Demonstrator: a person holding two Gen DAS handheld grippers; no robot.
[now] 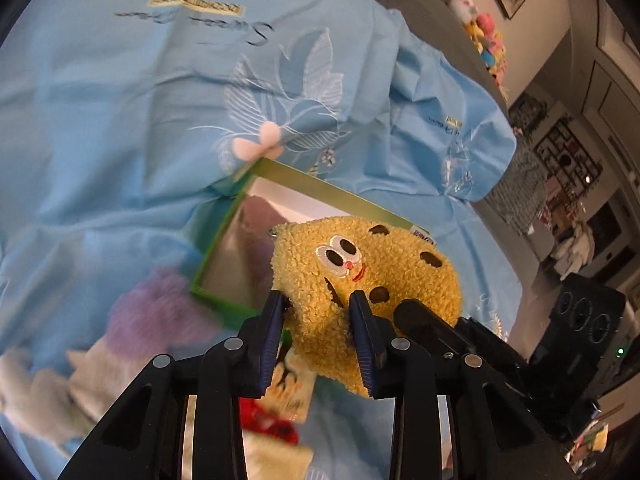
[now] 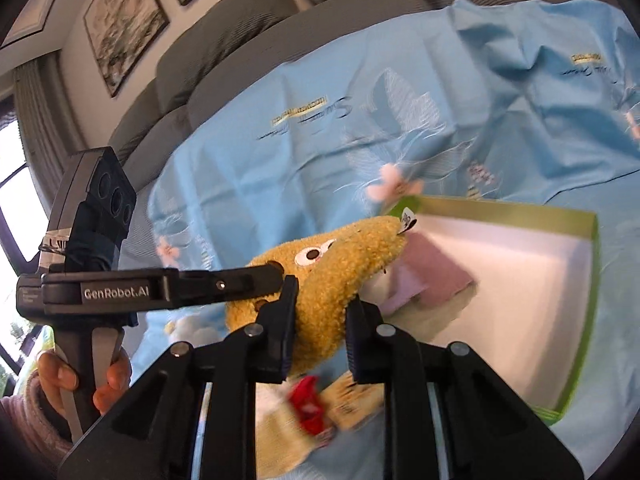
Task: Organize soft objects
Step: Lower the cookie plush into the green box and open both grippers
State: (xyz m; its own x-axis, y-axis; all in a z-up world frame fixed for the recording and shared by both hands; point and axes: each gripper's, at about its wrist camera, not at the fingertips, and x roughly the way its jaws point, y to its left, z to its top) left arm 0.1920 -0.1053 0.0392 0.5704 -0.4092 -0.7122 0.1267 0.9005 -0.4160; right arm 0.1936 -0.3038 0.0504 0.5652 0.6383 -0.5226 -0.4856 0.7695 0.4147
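A yellow fuzzy plush [image 1: 360,264] with an embroidered face and dark spots is held by both grippers at once. My left gripper [image 1: 318,308] is shut on its lower left part, the blue pads pressing into the fur. My right gripper [image 2: 322,300] is shut on another fold of the same plush [image 2: 332,264]. In the right wrist view the left gripper [image 2: 276,274] reaches in from the left, gripped by a hand [image 2: 60,376]. Just behind the plush lies an open green box [image 2: 500,216] with a white inside, holding a lilac cloth [image 2: 432,276].
A light blue embroidered sheet [image 1: 120,120] covers a grey sofa [image 2: 240,60]. A red and cream soft item [image 2: 308,404] lies under the grippers. A purple fluffy thing [image 1: 160,312] and a white fluffy one [image 1: 36,392] lie at the left. Colourful plush toys [image 1: 484,40] sit far back right.
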